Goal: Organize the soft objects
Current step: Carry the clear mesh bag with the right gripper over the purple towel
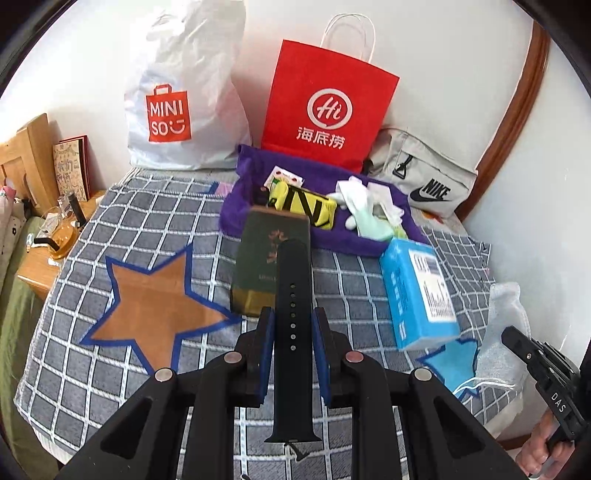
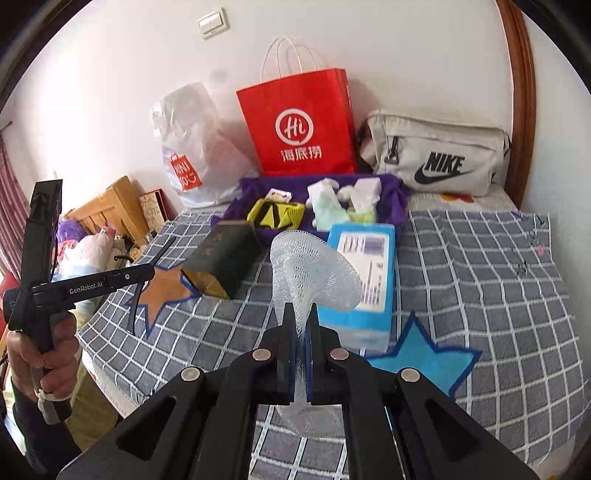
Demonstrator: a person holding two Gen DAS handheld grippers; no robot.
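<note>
Black and bendy, a watch strap (image 1: 291, 332) sits pinched between the blue pads of the left gripper (image 1: 293, 328). The tongs stand narrow and squeeze it by its edges, so it sticks up in the middle of the left view and does not flop. The right gripper (image 2: 303, 332) is squeezed tight on a white foam net (image 2: 314, 269), which fans out above the tongs in the middle of the right view.

Both soft things hang over the checked blanket (image 1: 140, 221). The purple cloth tray (image 1: 236, 218), in the upper middle, already has socks and a yellow pouch (image 1: 301, 206) in it, so it looks like the place for soft things. The green box (image 1: 271, 258) and blue box (image 1: 417, 291) lie just in front of it.

Only the right view shows the hand (image 2: 48, 354) holding the left tool, and the light switch (image 2: 213, 23) at the top. Only the left view shows the wooden side table (image 1: 55, 240) at the left edge.
</note>
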